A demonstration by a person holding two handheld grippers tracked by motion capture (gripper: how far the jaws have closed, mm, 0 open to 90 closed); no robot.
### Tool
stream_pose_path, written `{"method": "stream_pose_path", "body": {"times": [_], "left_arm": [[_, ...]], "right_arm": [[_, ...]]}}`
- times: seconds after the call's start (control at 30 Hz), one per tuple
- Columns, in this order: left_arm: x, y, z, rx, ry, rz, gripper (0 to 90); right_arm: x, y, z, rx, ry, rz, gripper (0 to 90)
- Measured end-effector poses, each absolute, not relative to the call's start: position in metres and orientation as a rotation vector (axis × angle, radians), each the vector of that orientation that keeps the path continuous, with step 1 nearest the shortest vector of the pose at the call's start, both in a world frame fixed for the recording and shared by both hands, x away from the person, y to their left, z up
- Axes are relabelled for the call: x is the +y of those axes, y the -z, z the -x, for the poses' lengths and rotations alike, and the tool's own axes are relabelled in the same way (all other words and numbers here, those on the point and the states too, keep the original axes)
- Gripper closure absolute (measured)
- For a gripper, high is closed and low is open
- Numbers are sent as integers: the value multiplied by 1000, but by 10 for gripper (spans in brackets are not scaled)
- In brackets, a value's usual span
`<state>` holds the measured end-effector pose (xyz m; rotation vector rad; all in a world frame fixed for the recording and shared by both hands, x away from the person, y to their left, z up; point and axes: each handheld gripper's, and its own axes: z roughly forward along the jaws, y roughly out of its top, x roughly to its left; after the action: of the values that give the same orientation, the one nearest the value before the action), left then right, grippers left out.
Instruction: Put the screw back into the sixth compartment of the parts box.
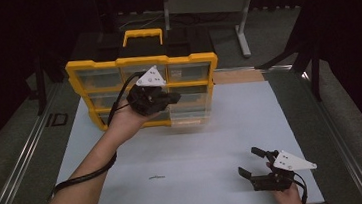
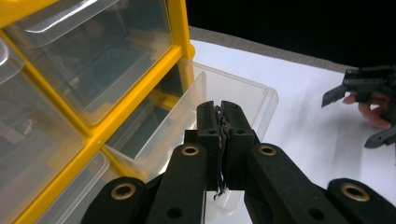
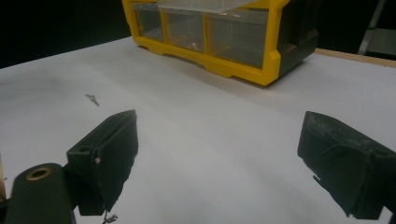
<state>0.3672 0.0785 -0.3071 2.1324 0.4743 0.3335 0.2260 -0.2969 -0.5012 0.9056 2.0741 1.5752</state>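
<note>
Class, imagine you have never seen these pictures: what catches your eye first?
The yellow drawer organizer at the table's far left stands out, one clear drawer pulled out. The left gripper is beside that drawer with jaws together; the right gripper rests open near the front edge, a small screw left of it.

Both grippers are showing matte black jaws hinged on brass-ringed rivets, the left gripper (image 1: 171, 98) by the yellow drawer cabinet (image 1: 191, 59), the right gripper (image 1: 255, 161) well apart from it. Each is carrying a pale three-cornered plate dotted with small screws and trailing a black cable. The forearms are showing bare, with no sleeves.
</note>
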Motion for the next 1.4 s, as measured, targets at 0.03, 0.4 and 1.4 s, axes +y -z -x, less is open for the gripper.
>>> {"method": "stream_pose_path", "body": {"times": [0.03, 0.4, 1.4], "left_arm": [[77, 308, -368, 481, -335, -2136, 884], [61, 315, -379, 562, -325, -2188, 884], [40, 331, -399, 665, -263, -2349, 794]], "right_arm": [[-297, 501, -226, 2075, -1574, -905, 123], [-297, 501, -226, 2076, -1575, -906, 123], [-298, 501, -226, 2084, -1569, -909, 123]]}}
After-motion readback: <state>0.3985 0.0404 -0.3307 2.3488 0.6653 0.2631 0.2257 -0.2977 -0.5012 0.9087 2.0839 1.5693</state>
